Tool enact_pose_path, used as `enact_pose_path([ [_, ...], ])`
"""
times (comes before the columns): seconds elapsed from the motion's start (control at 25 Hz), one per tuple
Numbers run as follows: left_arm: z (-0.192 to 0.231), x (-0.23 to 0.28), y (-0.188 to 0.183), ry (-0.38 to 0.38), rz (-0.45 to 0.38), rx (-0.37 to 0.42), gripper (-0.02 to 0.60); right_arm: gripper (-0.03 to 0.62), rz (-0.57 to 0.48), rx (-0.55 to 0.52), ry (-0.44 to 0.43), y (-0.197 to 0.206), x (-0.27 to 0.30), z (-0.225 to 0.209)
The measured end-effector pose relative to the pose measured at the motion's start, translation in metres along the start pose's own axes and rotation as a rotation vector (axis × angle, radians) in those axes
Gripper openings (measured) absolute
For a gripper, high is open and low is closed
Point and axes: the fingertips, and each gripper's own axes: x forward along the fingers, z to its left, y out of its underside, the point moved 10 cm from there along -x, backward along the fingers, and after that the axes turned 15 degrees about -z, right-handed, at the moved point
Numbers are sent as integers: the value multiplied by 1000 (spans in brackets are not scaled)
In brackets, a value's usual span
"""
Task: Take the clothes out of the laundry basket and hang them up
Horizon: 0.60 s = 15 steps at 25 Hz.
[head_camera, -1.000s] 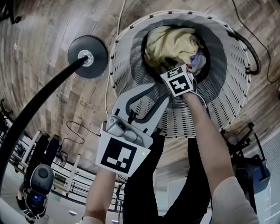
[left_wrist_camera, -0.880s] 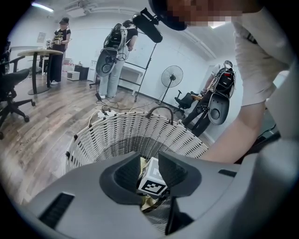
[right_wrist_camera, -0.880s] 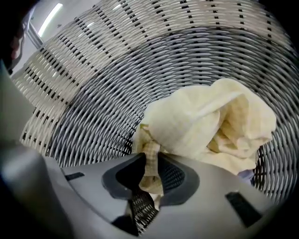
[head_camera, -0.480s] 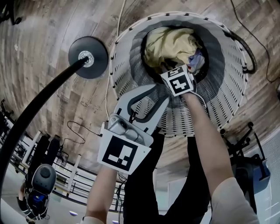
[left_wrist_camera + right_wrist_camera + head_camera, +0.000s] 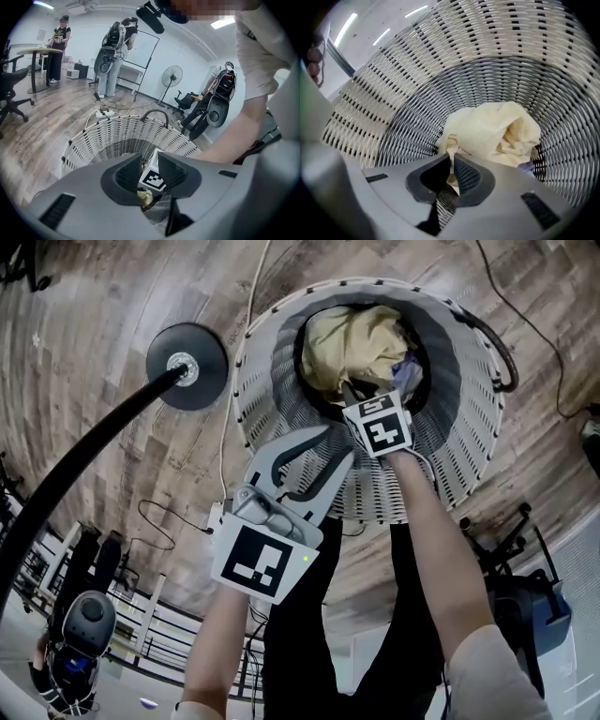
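An office-like lab: whiteboard, office chair, standing fan, wood-plank floor.

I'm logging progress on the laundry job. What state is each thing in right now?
laundry basket, upright, clothes inside.
yellow garment, crumpled in the basket, one fold pinched.
purple garment, in the basket, mostly hidden.
right gripper, jaws closing on the yellow garment's fold.
left gripper, open, nothing between its jaws.
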Motion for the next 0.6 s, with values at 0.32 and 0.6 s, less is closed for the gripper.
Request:
enact_pose_path([
  [0.32, -18, -1, -22, -20, -17, 1, 118, 26, -9, -7, -5, -11, -44, 3],
  [0.6, -45, -10, -35, -45, 7, 30, 117, 25, -47, 8, -48, -26, -87, 8],
])
